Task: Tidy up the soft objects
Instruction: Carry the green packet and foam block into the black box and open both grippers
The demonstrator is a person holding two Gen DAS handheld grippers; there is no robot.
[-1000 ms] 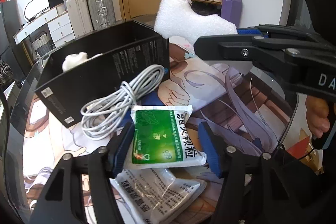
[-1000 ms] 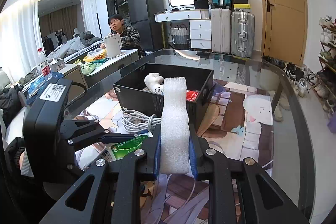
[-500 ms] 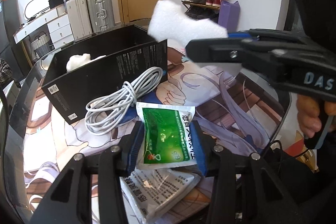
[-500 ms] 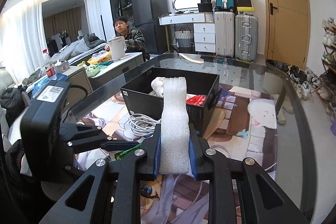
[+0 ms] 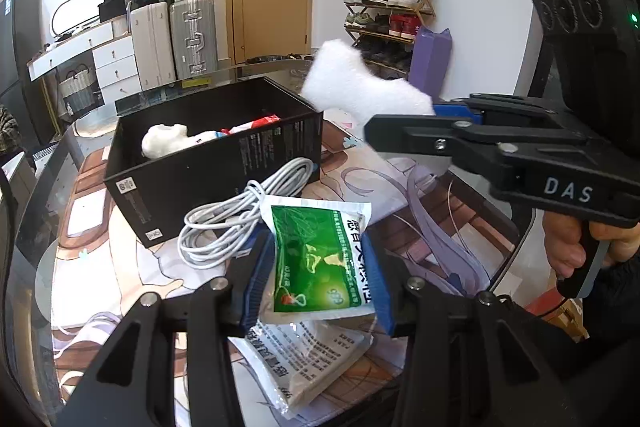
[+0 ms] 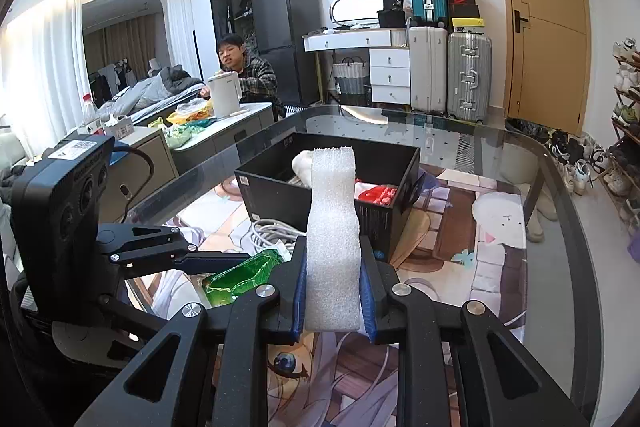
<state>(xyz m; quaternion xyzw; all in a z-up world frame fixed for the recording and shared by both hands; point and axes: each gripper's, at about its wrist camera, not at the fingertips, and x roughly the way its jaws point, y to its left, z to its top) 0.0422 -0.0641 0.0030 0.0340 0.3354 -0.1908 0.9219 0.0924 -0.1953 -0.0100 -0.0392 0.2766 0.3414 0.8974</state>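
Observation:
My left gripper (image 5: 316, 279) is shut on a green and white packet (image 5: 320, 263), lifted above another white packet (image 5: 304, 359) on the mat. My right gripper (image 6: 332, 291) is shut on a white foam piece (image 6: 332, 239), held in the air to the right of the black box (image 5: 188, 171). The foam also shows in the left wrist view (image 5: 360, 91). The box (image 6: 280, 183) is open and holds a white plush (image 5: 164, 141) and a red and white packet (image 5: 252, 125).
A coiled white cable (image 5: 240, 215) lies against the box's front. The printed mat (image 5: 400, 187) covers a glass table (image 6: 560, 227). A person (image 6: 244, 75) sits at a far counter. Suitcases (image 6: 448, 75) and a shoe rack (image 5: 388, 15) stand behind.
My left gripper closed on the green packet and lifted it off the mat. My right gripper rose with the foam and moved towards the box.

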